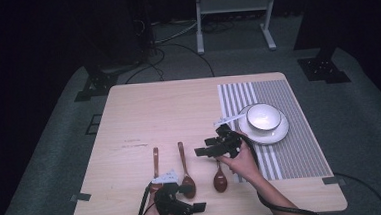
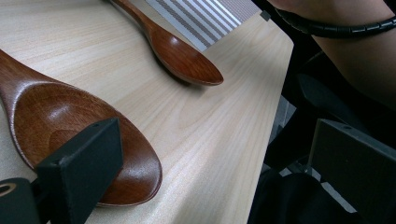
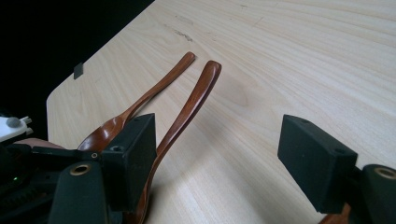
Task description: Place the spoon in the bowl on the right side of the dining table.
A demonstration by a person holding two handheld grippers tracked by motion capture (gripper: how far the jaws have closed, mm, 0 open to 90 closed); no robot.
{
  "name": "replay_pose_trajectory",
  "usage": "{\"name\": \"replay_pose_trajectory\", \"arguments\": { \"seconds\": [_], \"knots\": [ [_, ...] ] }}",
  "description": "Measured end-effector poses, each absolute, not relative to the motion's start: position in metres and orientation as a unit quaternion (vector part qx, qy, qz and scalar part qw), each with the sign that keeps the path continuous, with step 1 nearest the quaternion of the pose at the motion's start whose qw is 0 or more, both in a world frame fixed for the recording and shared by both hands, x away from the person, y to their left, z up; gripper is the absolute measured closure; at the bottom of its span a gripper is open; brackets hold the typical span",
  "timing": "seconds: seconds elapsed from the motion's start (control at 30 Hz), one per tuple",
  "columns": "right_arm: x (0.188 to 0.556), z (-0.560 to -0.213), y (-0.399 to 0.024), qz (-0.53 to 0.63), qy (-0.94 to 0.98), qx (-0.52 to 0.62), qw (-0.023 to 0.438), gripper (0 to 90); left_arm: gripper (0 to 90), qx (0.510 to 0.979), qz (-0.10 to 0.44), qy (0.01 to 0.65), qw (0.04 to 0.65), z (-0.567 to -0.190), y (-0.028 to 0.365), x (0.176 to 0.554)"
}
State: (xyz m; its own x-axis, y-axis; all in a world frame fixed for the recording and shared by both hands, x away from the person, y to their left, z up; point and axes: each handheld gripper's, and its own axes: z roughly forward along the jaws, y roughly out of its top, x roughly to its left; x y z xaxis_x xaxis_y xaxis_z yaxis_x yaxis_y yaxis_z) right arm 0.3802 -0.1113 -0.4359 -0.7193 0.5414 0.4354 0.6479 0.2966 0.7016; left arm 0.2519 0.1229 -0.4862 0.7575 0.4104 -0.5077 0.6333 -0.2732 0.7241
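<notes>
Three wooden spoons [image 1: 186,170] on the desk [image 1: 178,108]. We've got left claw [image 1: 194,200] wide apart over the middle spoon, right claw [image 1: 206,147] wide apart, holding nothing.

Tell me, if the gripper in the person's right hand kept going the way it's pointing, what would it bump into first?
Probably nothing soon. The right gripper is open, and bare table stretches ahead between its jaws. The two wooden spoons lie off to one side, by one jaw; depth is hard to judge.

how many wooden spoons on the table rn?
3. Left spoon by the left gripper, middle spoon beside it, right spoon under the right gripper.
</notes>
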Motion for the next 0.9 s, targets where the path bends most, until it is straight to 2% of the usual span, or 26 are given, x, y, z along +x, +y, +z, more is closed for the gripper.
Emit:
{"name": "replay_pose_trajectory", "arguments": {
  "seconds": [0.9],
  "knots": [
    [0.400, -0.448, -0.070, -0.442, -0.818, -0.360, 0.078, 26.9, 1.6, 0.791, -0.110, 0.327, 0.504, -0.486, 0.123, 0.252]
  ]
}}
